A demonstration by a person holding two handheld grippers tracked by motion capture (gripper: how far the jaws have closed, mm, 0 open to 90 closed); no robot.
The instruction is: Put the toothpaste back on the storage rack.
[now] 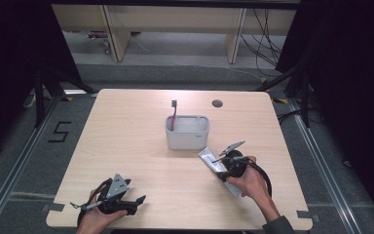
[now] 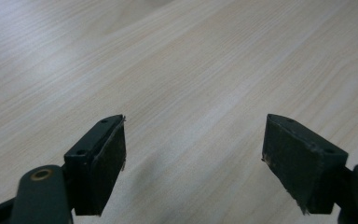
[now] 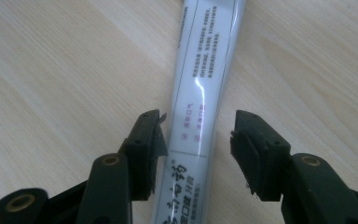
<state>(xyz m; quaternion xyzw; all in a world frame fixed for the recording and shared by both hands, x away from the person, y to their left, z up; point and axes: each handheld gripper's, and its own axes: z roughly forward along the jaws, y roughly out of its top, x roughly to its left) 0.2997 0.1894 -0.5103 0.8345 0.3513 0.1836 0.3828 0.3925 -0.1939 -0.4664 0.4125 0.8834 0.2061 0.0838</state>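
One toothpaste tube (image 1: pixel 213 164), one toothbrush (image 1: pixel 174 113), one grey holder (image 1: pixel 187 138), two hand-held grippers.

High camera looks forward and down across the whole worktop (image 1: pixel 141 146). Left tongs (image 2: pixel 193 144) camera skims bare wood, very close. Right tongs (image 3: pixel 198 140) camera stares down at the toothpaste tube (image 3: pixel 205 79), which the high view shares.

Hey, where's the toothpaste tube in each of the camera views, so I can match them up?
High view: toothpaste tube lies right of centre, by the right gripper.
Right gripper view: tube runs up the middle, between the open jaws.
Left gripper view: bare tabletop.
Shared landmark: the pale wood tabletop.
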